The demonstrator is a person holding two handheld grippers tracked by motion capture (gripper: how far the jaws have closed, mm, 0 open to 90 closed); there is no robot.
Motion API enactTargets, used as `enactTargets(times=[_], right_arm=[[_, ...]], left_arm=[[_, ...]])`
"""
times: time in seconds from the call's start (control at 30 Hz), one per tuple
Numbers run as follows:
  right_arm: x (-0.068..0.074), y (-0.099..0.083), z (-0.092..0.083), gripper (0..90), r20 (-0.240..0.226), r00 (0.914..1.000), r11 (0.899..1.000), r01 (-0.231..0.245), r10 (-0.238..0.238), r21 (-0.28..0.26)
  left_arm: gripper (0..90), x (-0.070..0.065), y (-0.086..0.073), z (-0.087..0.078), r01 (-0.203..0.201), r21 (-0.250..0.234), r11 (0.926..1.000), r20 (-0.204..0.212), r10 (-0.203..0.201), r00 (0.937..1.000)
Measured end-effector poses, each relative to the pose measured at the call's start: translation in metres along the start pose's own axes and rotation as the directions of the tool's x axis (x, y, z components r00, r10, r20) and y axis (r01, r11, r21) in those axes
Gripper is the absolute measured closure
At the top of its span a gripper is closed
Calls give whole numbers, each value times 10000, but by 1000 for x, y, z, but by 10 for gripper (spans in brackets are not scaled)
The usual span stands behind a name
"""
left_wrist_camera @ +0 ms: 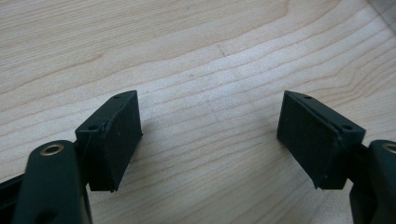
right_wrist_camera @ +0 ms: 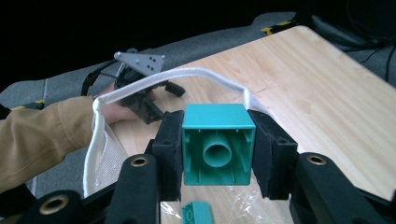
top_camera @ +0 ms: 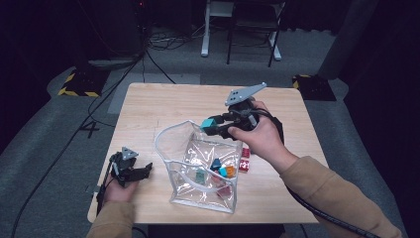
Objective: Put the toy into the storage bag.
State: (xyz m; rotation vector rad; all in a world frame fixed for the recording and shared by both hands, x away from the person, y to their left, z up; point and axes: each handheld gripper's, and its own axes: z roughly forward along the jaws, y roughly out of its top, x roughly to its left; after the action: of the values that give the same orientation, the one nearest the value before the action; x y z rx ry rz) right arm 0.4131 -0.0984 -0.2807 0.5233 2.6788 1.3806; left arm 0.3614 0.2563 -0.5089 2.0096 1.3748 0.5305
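Right now the right gripper (top_camera: 214, 125) clamps a teal building block (right_wrist_camera: 218, 143) between its two black pads, one pad flat against each side wall, so the jaws stand at a narrow gap set by the block's width. In the right gripper view the block's hollow underside faces the camera, with its round inner tube and thin ribs showing, so its studded top points away along the jaws; the block looks about as wide as it is tall, and no clear long axis can be made out from this angle. In the high view the block (top_camera: 207, 123) sits at the gripper's tip, above the far rim of a clear plastic pouch (top_camera: 203, 191) that stands open on the wooden table (top_camera: 163, 101), its white-edged mouth (right_wrist_camera: 154, 81) gaping upward. Inside the pouch lie several small blocks, among them teal, orange and dark red ones (top_camera: 221, 171), and another teal block (right_wrist_camera: 198, 213) shows below the held one in the right gripper view. Two red blocks (top_camera: 244, 159) lie on the table just beside the pouch's right wall. The left gripper (top_camera: 132, 171) rests near the table's front left corner, well apart from the pouch, its jaws spread wide over bare wood with nothing between them.
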Motion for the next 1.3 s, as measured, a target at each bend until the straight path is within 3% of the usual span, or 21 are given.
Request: enactTargets(times=[0.33, 0.57, 0.73, 1.0, 1.3], right_arm=[[4, -22, 26, 590, -316, 9993, 9969, -150, 175, 778], [7, -31, 34, 585, -380, 9988, 9908, -267, 320, 1325], [8, -34, 36, 399, -459, 9978, 9903, -418, 482, 1326], [9, -32, 7, 357, -394, 9985, 9990, -357, 368, 271], [-7, -41, -43, 357, 423, 9974, 9963, -554, 583, -660]], left_arm=[[222, 0, 0, 0, 4, 1, 10000, 1, -4, 10000], [222, 0, 0, 0, 5, -1, 10000, 0, -5, 10000], [222, 0, 0, 0, 1, 0, 10000, 0, -1, 10000], [222, 0, 0, 0, 3, -1, 10000, -3, -3, 10000], [222, 0, 0, 0, 0, 1, 10000, -1, 0, 10000]])
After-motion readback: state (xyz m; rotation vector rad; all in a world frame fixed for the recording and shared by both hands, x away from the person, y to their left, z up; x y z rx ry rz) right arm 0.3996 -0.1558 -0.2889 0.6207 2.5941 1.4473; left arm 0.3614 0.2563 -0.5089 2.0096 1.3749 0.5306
